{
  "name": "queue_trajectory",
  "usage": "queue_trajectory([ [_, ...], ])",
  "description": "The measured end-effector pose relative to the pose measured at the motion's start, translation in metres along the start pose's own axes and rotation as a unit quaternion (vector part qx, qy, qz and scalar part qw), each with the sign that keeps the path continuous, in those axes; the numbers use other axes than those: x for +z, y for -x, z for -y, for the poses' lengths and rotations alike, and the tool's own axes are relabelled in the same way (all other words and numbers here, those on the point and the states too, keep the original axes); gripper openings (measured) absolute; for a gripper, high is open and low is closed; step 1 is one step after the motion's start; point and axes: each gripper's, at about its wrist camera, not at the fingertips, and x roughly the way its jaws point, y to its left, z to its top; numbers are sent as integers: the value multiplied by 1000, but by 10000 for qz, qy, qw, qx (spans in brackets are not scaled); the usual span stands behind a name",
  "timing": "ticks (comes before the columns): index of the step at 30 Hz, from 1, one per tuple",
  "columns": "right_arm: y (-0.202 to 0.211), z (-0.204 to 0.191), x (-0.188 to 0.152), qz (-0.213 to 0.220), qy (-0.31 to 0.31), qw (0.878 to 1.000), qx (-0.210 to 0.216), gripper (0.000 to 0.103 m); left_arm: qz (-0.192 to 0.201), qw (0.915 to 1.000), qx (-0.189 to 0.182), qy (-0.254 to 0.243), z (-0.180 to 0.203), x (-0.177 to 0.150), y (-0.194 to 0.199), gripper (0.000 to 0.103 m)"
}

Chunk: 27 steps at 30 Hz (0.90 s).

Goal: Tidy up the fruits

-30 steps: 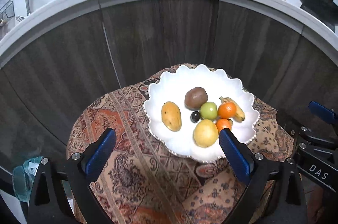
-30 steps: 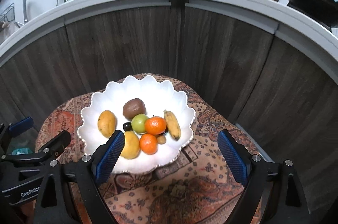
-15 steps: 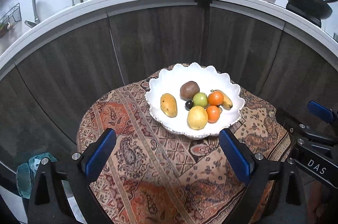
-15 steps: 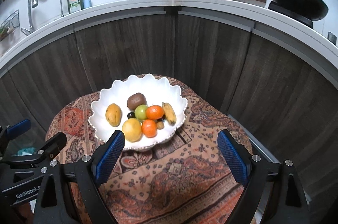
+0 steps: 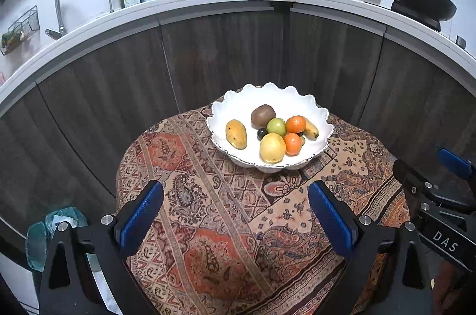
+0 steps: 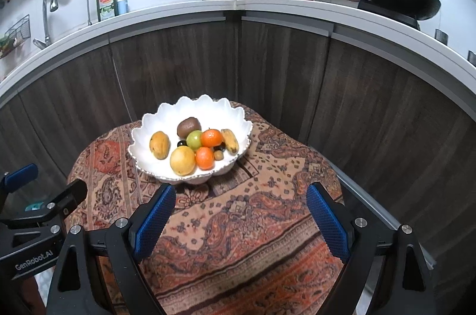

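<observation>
Fingers of both grippers point(image 5: 235, 216) point(image 6: 241, 215) spread wide, empty, short of the bowl point(image 5: 238, 106).

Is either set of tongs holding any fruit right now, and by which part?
Nothing is held. The left tongs and right tongs both stand open over the patterned cloth; all the fruit lies in the white bowl.

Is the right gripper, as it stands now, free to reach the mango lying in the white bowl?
Probably yes. The right gripper is open and empty, and only bare tablecloth lies before the bowl. The mango lies apart from the other fruits, nothing covering it.
</observation>
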Motion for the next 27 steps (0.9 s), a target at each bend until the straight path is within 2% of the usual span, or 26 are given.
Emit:
queue_trajectory([
  [13, 27, 1, -24, 162, -16, 9998, 68, 90, 284, 9993, 97, 206, -4, -28, 36, 99],
  [27, 47, -2, -47, 201, 30, 9996, 201, 90, 348, 9990, 95, 258, -6, -51, 56, 99],
])
